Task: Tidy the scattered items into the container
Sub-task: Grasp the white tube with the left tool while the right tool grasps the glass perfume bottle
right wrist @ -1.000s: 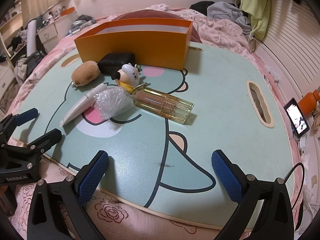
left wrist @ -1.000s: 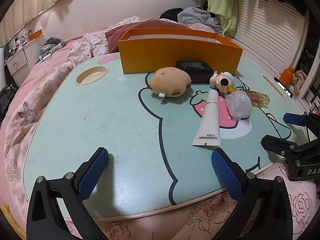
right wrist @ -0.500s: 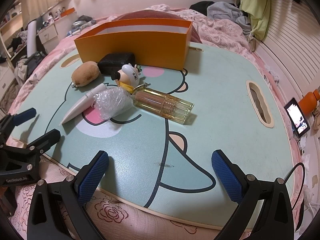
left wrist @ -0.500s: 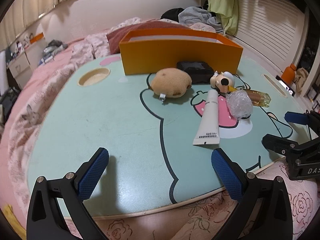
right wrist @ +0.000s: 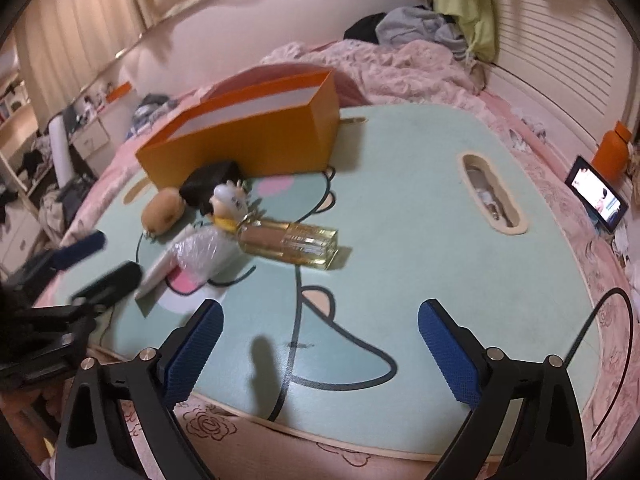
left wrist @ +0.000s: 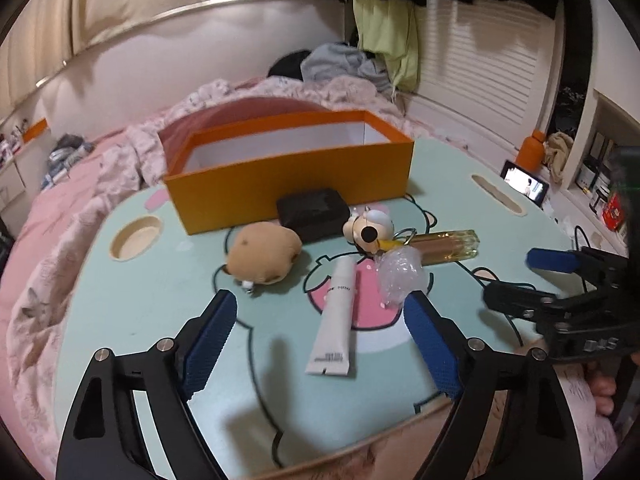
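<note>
An orange open box [left wrist: 288, 176] [right wrist: 248, 144] stands at the back of a mint lap table [left wrist: 120, 300]. In front of it lie a black case [left wrist: 314, 214], a tan plush [left wrist: 262, 254], a white figure keychain [left wrist: 370, 230], a white tube [left wrist: 336, 316], a clear plastic wad [left wrist: 400, 276] and a glass bottle [right wrist: 292, 240]. My left gripper [left wrist: 320, 344] is open, raised over the table's front, with the tube between its fingers' line. My right gripper [right wrist: 320, 352] is open and empty over the table's front right; it also shows in the left wrist view [left wrist: 532, 280].
The table rests on a bed with pink floral bedding [right wrist: 400, 68]. A cup recess [left wrist: 136, 236] and a slot [right wrist: 492, 196] are cut in the table. A lit phone [right wrist: 598, 196] and an orange bottle [right wrist: 612, 152] stand to the right. Clothes are piled at the back.
Both grippers have risen and moved forward over the table. The left one has moved towards the tube. The items have not moved.
</note>
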Motion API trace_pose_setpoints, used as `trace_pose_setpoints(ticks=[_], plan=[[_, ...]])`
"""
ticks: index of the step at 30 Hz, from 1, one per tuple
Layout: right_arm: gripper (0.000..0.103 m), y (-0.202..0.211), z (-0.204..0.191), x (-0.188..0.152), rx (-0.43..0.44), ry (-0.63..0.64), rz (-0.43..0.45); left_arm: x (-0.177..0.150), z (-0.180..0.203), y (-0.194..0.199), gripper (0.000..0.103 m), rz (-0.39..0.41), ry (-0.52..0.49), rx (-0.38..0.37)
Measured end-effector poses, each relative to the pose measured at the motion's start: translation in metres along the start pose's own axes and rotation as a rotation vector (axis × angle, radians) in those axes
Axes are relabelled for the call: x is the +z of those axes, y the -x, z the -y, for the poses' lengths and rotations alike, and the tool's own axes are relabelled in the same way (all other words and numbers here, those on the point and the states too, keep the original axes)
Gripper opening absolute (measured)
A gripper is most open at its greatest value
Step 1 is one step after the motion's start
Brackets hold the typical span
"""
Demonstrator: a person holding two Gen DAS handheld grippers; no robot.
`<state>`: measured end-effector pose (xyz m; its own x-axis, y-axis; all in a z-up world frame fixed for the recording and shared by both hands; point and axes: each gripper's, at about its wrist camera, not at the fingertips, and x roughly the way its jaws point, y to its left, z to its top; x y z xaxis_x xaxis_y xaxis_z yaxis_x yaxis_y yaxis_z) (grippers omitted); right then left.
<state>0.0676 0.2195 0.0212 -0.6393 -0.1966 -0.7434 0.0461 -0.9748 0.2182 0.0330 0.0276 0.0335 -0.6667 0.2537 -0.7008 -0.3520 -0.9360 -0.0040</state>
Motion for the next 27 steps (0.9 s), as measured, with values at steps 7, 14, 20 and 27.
trace_pose_setpoints(ticks=[7,14,20,27], plan=[[0.099,0.001,0.005,0.000,0.014,-0.026,-0.008,0.006,-0.003,-0.023,0.063,-0.080,0.017,-0.042],[0.092,0.003,0.005,0.002,0.036,-0.014,-0.003,0.004,0.002,-0.040,0.028,-0.126,-0.008,-0.051],[0.083,-0.002,0.006,0.032,0.067,0.143,0.004,-0.004,-0.002,-0.030,0.021,-0.111,0.019,-0.088],[0.071,-0.034,-0.006,0.041,0.128,0.471,-0.091,-0.015,-0.031,0.013,0.021,-0.035,0.125,-0.128]])
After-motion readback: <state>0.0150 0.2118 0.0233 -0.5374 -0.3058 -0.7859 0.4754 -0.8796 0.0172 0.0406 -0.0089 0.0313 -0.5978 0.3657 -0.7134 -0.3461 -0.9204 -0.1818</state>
